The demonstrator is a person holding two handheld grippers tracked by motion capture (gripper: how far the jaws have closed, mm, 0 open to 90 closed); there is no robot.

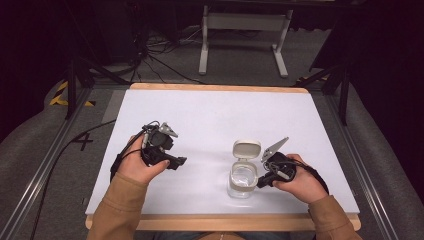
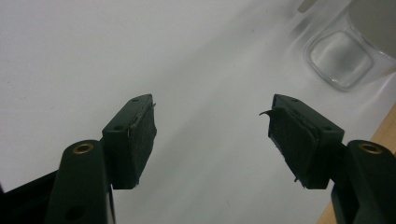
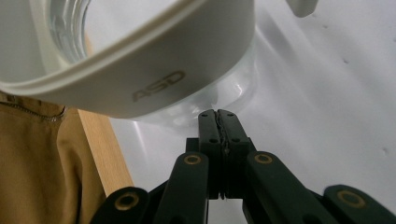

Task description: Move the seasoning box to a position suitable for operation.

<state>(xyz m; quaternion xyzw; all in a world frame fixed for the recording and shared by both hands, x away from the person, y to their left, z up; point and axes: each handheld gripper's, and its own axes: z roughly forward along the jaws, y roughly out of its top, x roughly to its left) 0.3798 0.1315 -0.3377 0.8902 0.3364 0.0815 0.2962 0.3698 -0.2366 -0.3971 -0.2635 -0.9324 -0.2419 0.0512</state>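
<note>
A clear glass jar (image 1: 243,179) with a white collar and a flipped-open white lid (image 1: 247,149) stands on the white table (image 1: 210,115) near its front edge. In the right gripper view the jar's white collar (image 3: 154,70) marked "ASD" looms just above my right gripper (image 3: 218,114), whose jaws are pressed together with nothing between them, tips at the jar's glass side. In the high view my right gripper (image 1: 262,181) sits beside the jar's right side. My left gripper (image 1: 181,161) is held to the left, apart from the jar. Its pads (image 2: 140,135) stand wide apart over bare table.
The jar (image 2: 343,58) appears blurred at the upper right of the left gripper view. The table's wooden front edge (image 1: 225,220) runs close to the person's tan sleeves (image 1: 120,210). A metal frame (image 1: 245,30) and cables lie on the floor beyond the table.
</note>
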